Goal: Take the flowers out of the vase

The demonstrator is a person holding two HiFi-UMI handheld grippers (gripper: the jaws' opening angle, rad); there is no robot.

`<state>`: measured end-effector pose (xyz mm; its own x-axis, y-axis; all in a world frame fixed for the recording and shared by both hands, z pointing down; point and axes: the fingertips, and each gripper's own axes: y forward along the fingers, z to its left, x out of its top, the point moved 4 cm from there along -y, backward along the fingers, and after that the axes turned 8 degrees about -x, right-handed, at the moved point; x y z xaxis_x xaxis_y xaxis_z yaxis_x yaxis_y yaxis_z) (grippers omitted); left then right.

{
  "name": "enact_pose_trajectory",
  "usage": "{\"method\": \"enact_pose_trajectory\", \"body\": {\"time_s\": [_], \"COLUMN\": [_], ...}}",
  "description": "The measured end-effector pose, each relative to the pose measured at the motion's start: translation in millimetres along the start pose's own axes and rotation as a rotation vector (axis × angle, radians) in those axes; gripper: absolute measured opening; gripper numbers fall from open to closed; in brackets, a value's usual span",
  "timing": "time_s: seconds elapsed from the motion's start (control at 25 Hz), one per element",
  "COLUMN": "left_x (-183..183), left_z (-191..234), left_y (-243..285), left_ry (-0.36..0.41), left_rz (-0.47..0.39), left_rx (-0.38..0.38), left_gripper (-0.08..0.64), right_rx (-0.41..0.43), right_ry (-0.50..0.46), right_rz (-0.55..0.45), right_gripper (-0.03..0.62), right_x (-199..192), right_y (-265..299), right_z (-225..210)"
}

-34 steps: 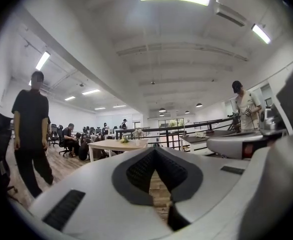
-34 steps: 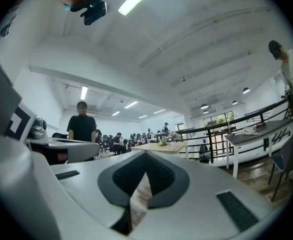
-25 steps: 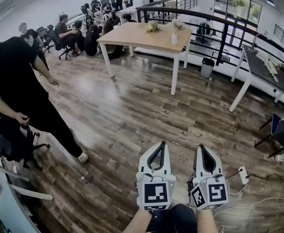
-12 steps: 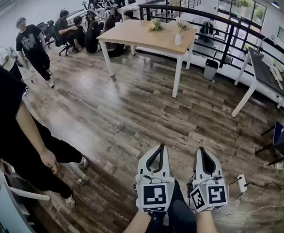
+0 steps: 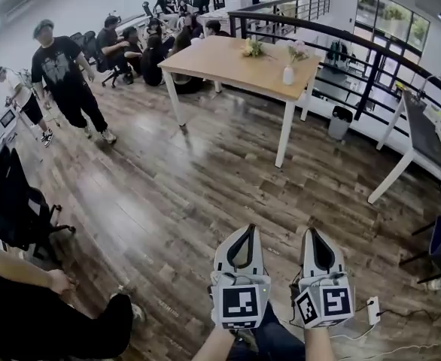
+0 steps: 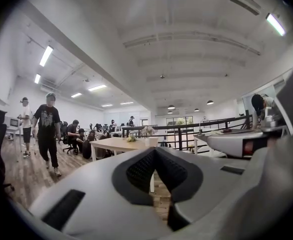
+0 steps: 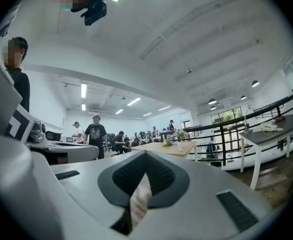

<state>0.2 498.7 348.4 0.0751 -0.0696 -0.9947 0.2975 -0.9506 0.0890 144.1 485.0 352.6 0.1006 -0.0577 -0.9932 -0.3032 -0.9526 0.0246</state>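
Across the floor (image 5: 205,179), vase (image 5: 288,74) and flowers (image 5: 296,51) stand far beyond the closed left tool (image 5: 242,229) and right tool (image 5: 313,232).

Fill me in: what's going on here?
A person holds the left gripper and right gripper level above the dark wood-plank floor, fingers closed on nothing. The small white vase with pale flowers stands untouched on the light wooden table with white legs, far across the room. Other people stand and sit beyond.

Your head camera looks steeply down past the left gripper (image 5: 244,229) and right gripper (image 5: 313,232) toward the far table (image 5: 228,59). Each gripper's camera faces level along its jaws; all 3 views share that table.
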Motion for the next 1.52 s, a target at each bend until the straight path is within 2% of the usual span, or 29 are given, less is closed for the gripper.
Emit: {"method": "enact_pose_trajectory", "body": {"time_s": [0.24, 0.48, 0.84, 1.2, 1.52], "left_x": [15.3, 15.9, 8.1, 9.9, 23.0], "left_z": [1.9, 3.0, 20.1, 65.5, 131.3], "left_y": [58.1, 100.3, 150.0, 230.0, 292.8], "left_ry": [0.025, 0.030, 0.035, 0.021, 0.012], "left_rz": [-0.016, -0.001, 0.022, 0.006, -0.006], "left_rx": [0.016, 0.028, 0.012, -0.042, -0.060], "left_gripper": [0.034, 0.034, 0.033, 0.032, 0.033], "right_rx": [0.017, 0.014, -0.009, -0.061, -0.081], "right_ry": [0.009, 0.035, 0.054, 0.036, 0.017], "right_rz": [-0.007, -0.006, 0.005, 0.002, 0.002], "right_gripper": [-0.003, -0.003, -0.003, -0.003, -0.003], "right_x": [12.0, 11.2, 2.3, 1.6, 15.9], "right_y": [54.2, 89.9, 135.1, 216.4, 301.8], "right_z": [-33.8, -63.9, -81.0, -87.5, -69.0]}}
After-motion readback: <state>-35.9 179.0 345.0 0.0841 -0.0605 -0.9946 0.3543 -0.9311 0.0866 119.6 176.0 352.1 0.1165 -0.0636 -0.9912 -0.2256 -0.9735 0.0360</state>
